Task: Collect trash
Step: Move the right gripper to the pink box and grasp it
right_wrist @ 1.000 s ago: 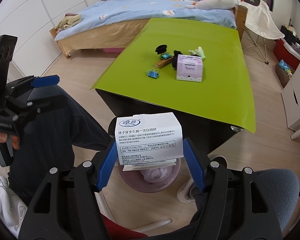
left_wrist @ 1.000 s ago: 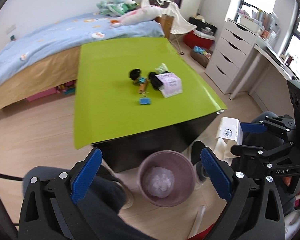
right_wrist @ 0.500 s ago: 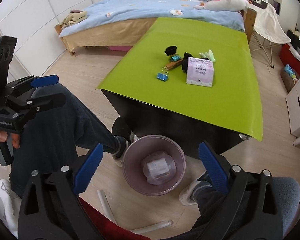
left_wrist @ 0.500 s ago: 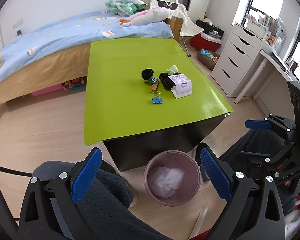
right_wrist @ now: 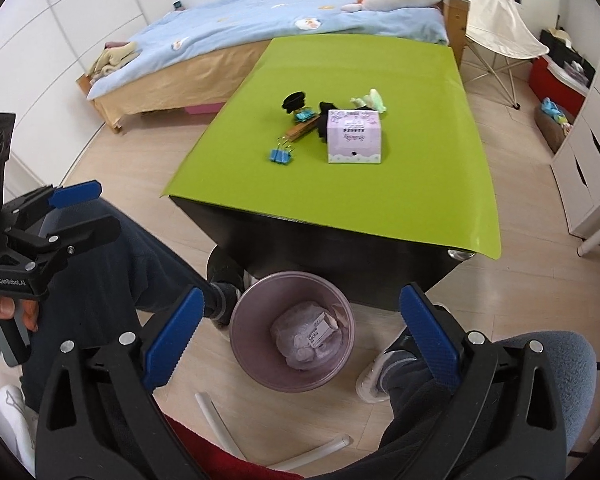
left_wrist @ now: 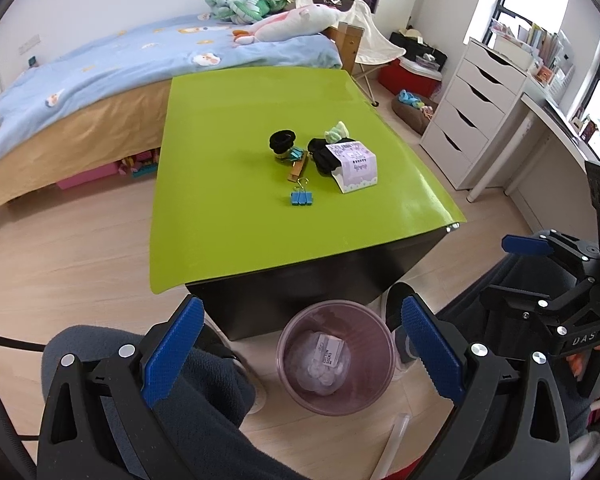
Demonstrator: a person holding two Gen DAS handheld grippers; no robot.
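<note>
A purple waste bin (left_wrist: 374, 376) (right_wrist: 252, 344) stands on the floor against the black front of the green-topped table (left_wrist: 240, 208) (right_wrist: 340, 192). In it a small white carton (left_wrist: 331, 350) (right_wrist: 324, 326) lies on crumpled clear plastic. My right gripper (right_wrist: 300, 292) hangs above the bin, open wide with nothing between its blue pads. Beside it my left gripper (left_wrist: 301, 302) is also open and empty. On the table sit a purple box (left_wrist: 356, 166) (right_wrist: 354, 136), a blue binder clip (left_wrist: 302, 196) (right_wrist: 280, 155), black items (left_wrist: 283, 142) and a crumpled green scrap (left_wrist: 337, 132) (right_wrist: 370, 102).
A person's legs in dark trousers flank the bin (right_wrist: 112, 280). A bed (left_wrist: 100, 80) stands behind the table, white drawers (left_wrist: 472, 120) to the right, a folding chair (right_wrist: 496, 28) at the back. A clear tube (right_wrist: 216, 416) lies on the floor.
The right gripper held the white carton over the bin a second ago; its jaws spread and the carton now lies inside the bin. The left gripper has stayed open.
</note>
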